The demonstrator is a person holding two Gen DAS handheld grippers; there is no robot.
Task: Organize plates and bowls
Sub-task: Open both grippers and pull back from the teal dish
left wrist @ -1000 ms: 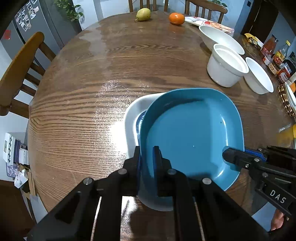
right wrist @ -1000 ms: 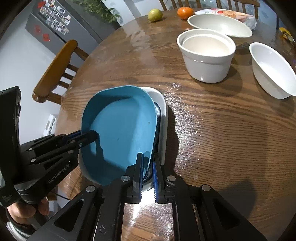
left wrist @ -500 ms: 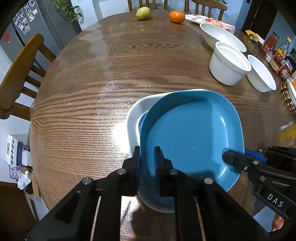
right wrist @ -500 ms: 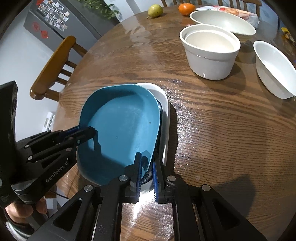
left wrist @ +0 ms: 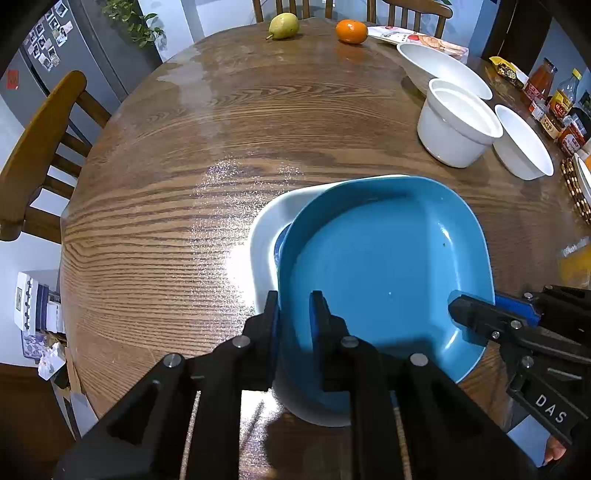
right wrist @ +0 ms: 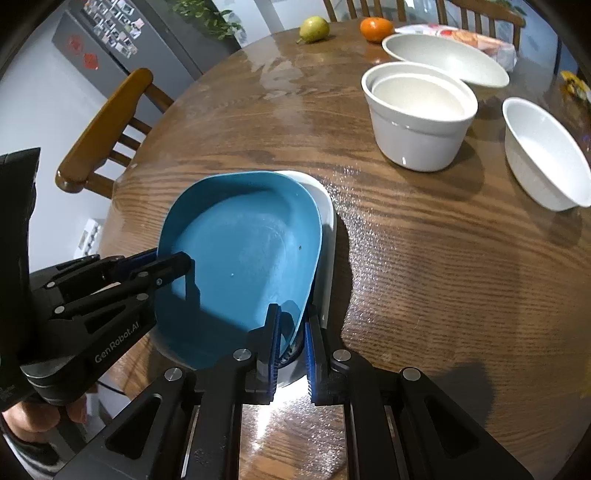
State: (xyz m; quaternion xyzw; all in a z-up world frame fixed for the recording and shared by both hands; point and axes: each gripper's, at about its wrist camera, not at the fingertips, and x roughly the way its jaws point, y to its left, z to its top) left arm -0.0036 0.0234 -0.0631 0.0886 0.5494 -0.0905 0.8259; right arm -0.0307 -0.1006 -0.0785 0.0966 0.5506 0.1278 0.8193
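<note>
The blue plate [left wrist: 384, 273] sits on a white plate [left wrist: 266, 236] at the near edge of the table [left wrist: 221, 155], offset to the right so the white rim shows along the left and far sides. It tilts a little, its right side higher, so it is probably being lowered into the stack and not yet seated flat. A sliver of another blue dish seems to lie between the two plates, though the view there is too cramped to be sure.

Both grippers hold opposite sides of the blue plate, a sensible way to keep a wide, shallow dish level while it settles. The left gripper [left wrist: 293, 314] straddles the near-left rim; its jaws are opening, with the rim between them and the outer pad touching it, so its hold looks to be easing off. The right gripper [right wrist: 290, 332] is clamped on the rim at the near right.

Far right stand the bowls: a deep white bowl [right wrist: 419, 114] with a smaller one nested in it, a wide bowl [right wrist: 445, 61] behind it, and an oval bowl [right wrist: 546, 155] to its right, none touching. They probably come next. At the far edge lie a pear [left wrist: 282, 25] and an orange [left wrist: 351, 31], well apart from the dishes.
</note>
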